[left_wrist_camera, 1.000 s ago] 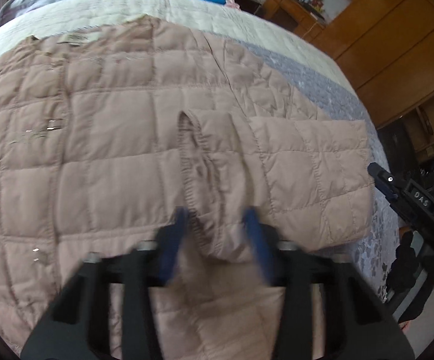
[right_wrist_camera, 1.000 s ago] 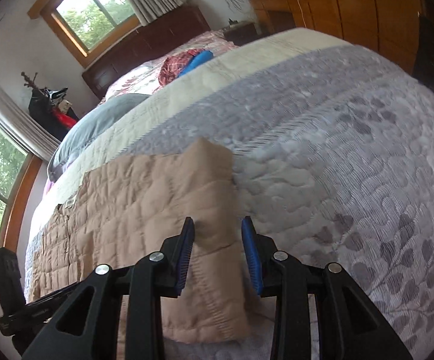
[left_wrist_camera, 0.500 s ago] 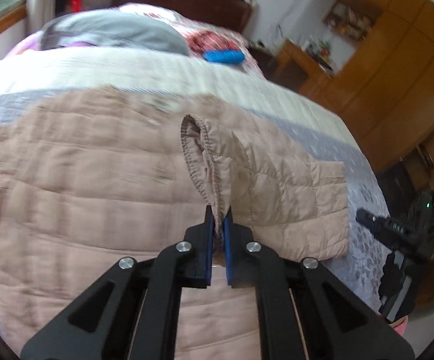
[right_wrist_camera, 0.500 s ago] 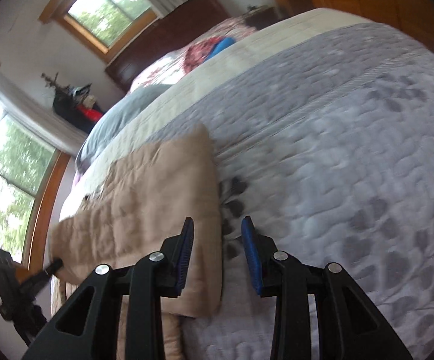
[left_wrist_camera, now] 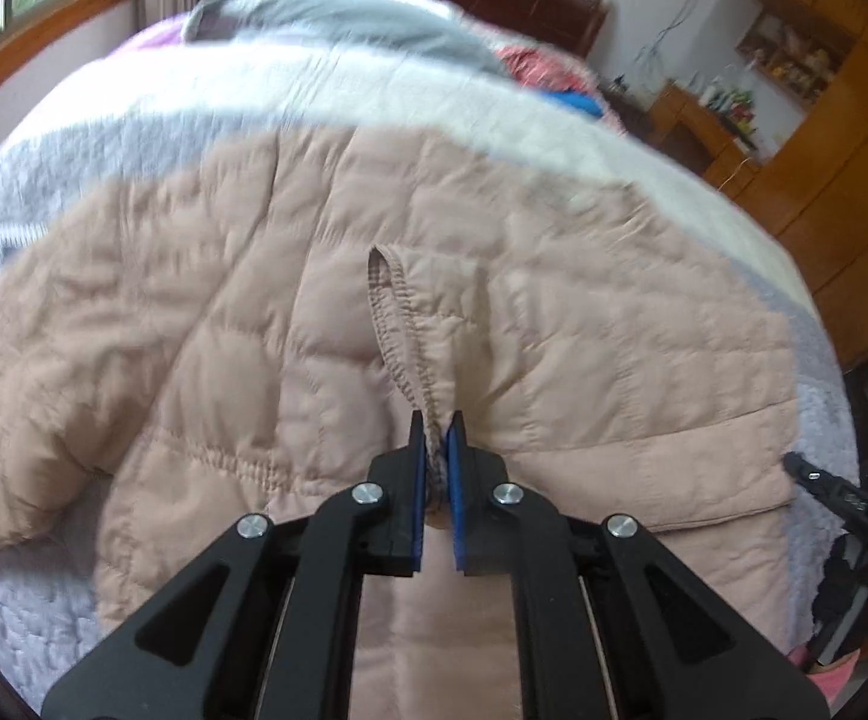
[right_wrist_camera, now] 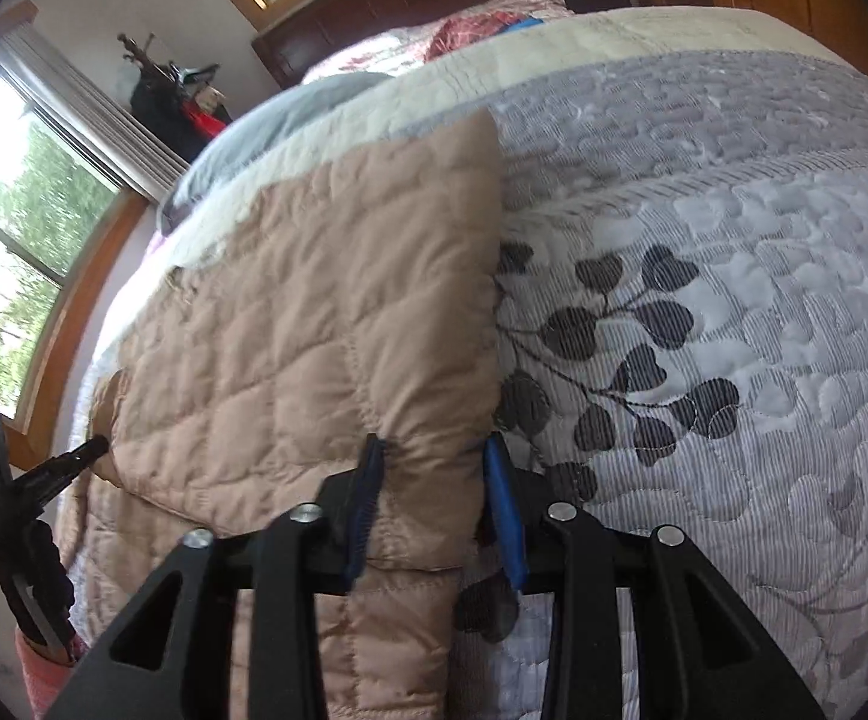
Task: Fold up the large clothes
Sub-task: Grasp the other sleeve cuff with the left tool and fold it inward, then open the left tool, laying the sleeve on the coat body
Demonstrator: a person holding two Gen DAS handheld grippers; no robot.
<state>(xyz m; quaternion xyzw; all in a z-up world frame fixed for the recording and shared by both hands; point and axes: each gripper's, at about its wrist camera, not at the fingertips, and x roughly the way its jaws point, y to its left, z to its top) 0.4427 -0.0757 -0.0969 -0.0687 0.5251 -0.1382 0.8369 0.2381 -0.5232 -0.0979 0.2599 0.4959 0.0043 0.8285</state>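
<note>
Sleeve-fold step: left tool (left_wrist_camera: 435,438) clamped on cuff (left_wrist_camera: 401,324); right tool (right_wrist_camera: 434,468) opening astride quilted jacket (right_wrist_camera: 326,324) edge. Next: carry sleeve across.

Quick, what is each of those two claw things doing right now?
Left gripper: shut on the sleeve cuff of the quilted jacket.
Right gripper: jaws opening, straddling the jacket's folded edge.

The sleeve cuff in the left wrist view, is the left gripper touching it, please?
Touching: in the left wrist view the left gripper has its jaws pinched shut on the sleeve cuff.
</note>
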